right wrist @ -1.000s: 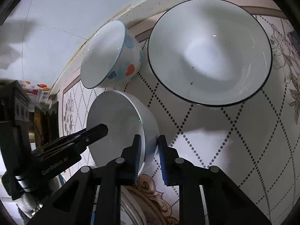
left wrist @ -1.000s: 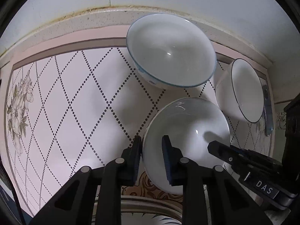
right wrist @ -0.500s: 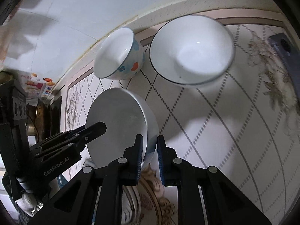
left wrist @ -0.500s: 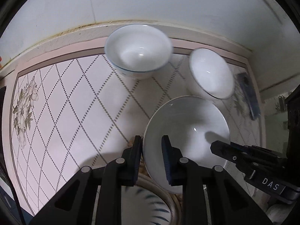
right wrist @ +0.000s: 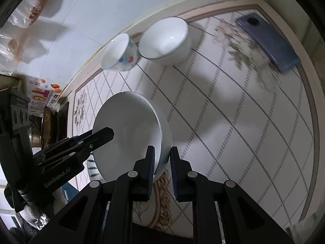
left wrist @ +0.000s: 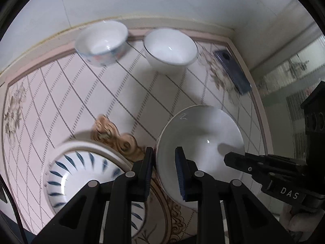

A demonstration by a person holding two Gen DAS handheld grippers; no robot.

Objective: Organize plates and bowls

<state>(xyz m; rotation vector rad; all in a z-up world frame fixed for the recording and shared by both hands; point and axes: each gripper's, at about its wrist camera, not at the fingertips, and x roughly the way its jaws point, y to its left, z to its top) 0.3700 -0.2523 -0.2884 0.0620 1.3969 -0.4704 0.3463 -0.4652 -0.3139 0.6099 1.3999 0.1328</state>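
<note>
Both grippers hold one plain white bowl (left wrist: 200, 142) by opposite rims, above the table. My left gripper (left wrist: 164, 168) is shut on its left rim; my right gripper (right wrist: 162, 162) is shut on its right rim, and the bowl also shows in the right wrist view (right wrist: 130, 134). A plate with blue leaf marks (left wrist: 81, 174) lies below and left of the bowl. A bowl with coloured spots (left wrist: 101, 42) and a white bowl with a dark rim (left wrist: 170, 48) stand at the table's far edge, also in the right wrist view (right wrist: 119, 52) (right wrist: 164, 38).
A dark blue phone (left wrist: 231, 71) lies at the table's far right corner, also in the right wrist view (right wrist: 268, 42). The table (left wrist: 61, 93) has a diamond-pattern cloth and meets a white wall (left wrist: 162, 4) at the back.
Both grippers have lifted the white bowl up and back from the two far bowls, which now look smaller. The blue-leaf plate has come into view below.
</note>
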